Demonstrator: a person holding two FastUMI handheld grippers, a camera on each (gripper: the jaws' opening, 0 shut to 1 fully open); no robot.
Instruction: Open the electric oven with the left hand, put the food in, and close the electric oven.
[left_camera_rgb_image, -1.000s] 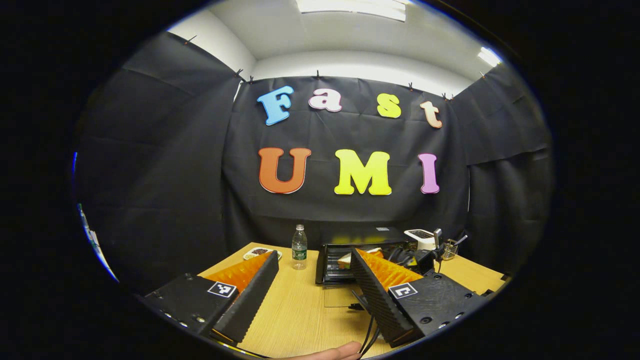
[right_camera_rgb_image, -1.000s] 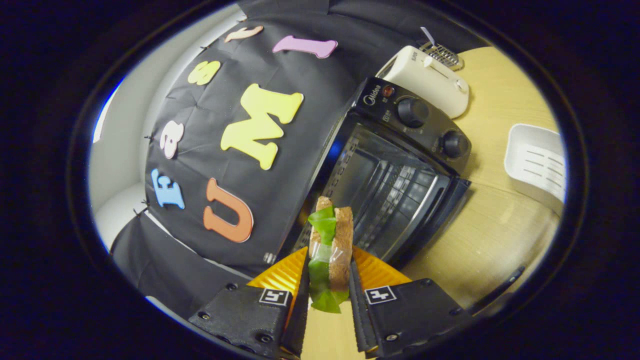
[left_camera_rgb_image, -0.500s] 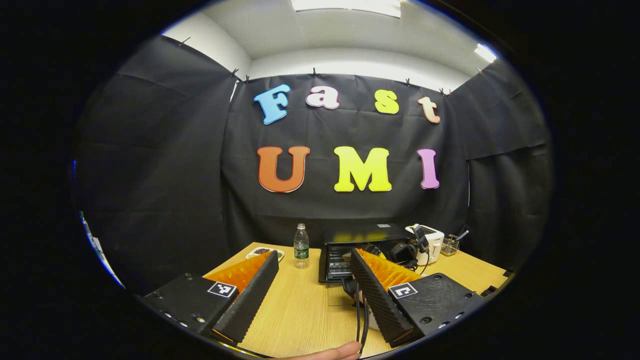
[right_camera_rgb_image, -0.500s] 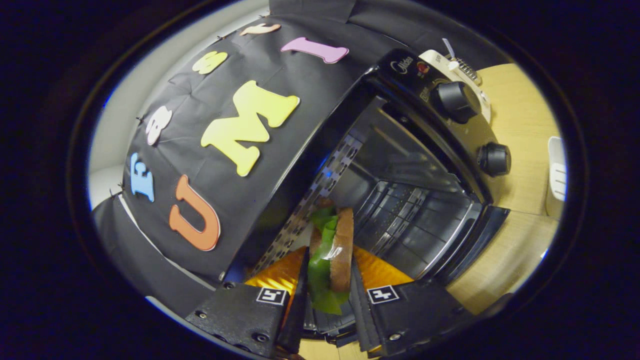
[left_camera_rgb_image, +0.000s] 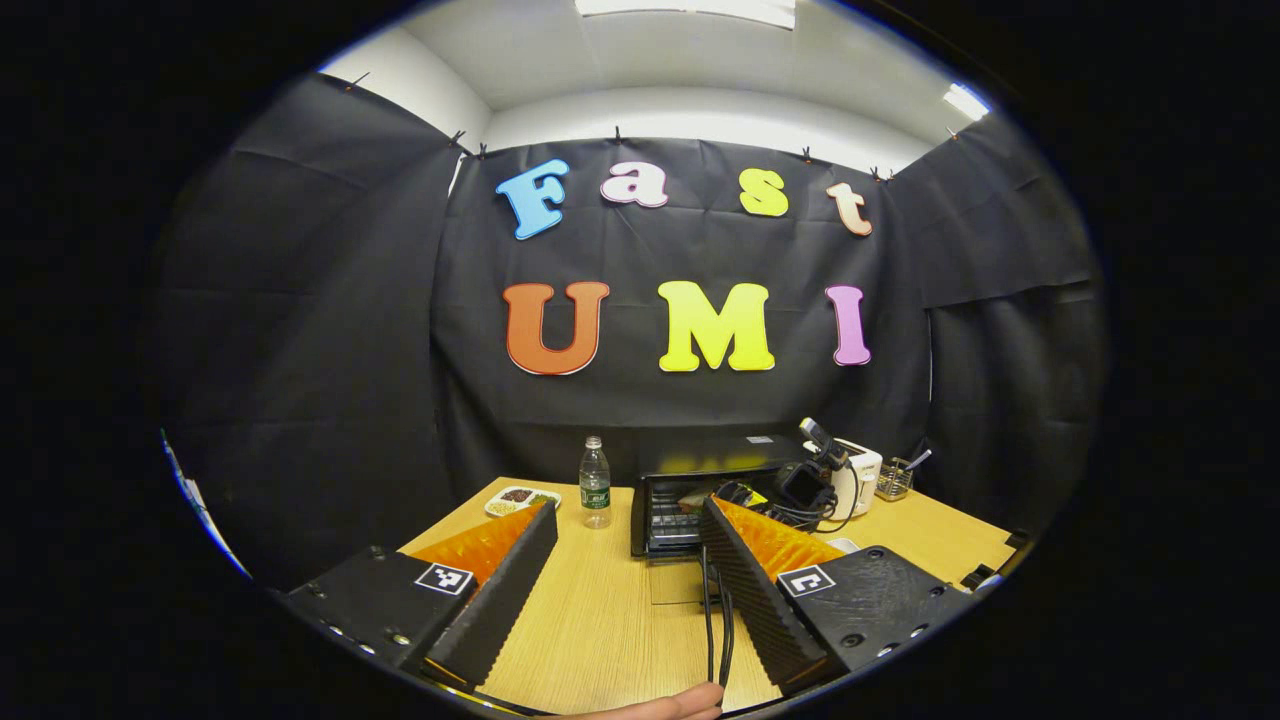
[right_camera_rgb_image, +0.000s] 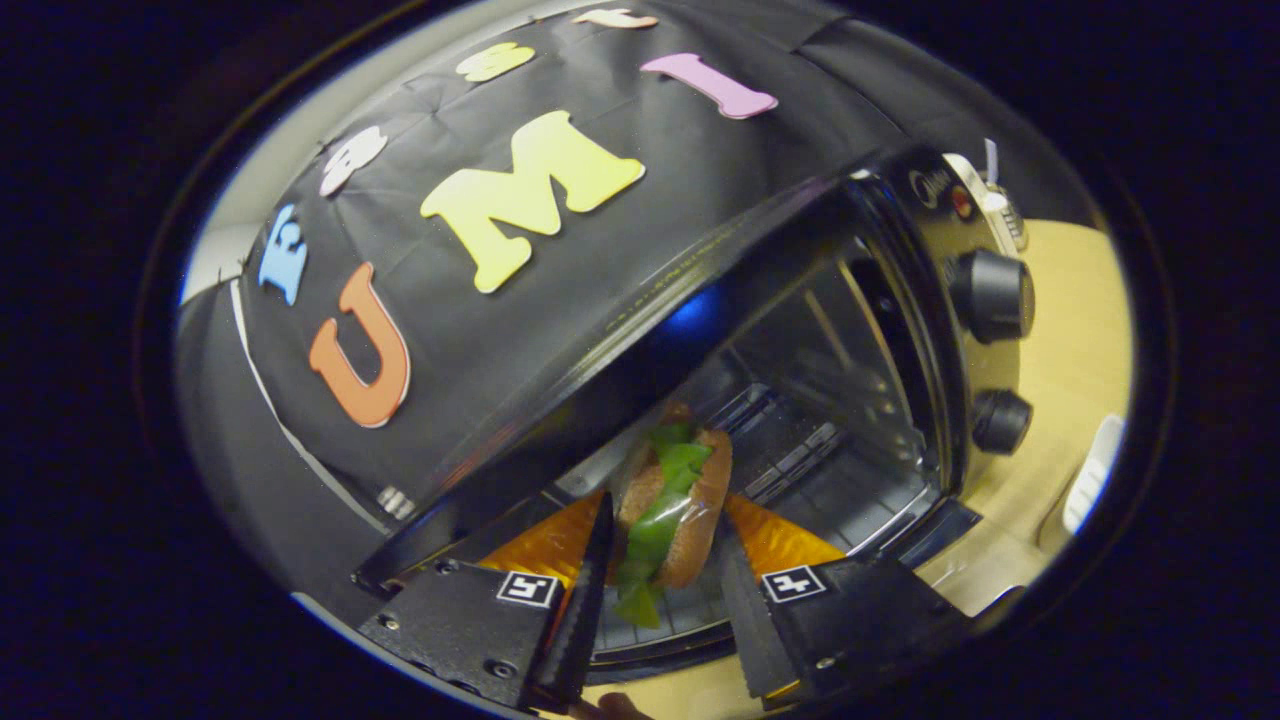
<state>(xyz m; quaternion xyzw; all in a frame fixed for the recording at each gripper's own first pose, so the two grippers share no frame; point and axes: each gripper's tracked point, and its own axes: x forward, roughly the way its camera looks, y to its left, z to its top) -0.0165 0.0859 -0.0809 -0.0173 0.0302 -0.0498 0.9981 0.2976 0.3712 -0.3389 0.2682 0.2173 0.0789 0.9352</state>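
In the right gripper view the black electric oven looms larger than half a second ago, and the brown-bread sandwich with green lettuce in clear wrap now sits within the open mouth of the oven, above the wire rack, where earlier it was just at the threshold. The right gripper has spread its fingers: the right-hand finger now stands apart from the bread, and whether the left-hand one touches it cannot be told. The view has also rolled, so the oven's two black knobs lie further right.

In the left gripper view the left gripper hangs back over the light wooden table with fingers wide apart and holding nothing; the oven sits slightly higher and farther than before, beside a clear plastic bottle. There the right gripper at the oven is a dark tangle of cables, hard to make out, and the sandwich is hidden.
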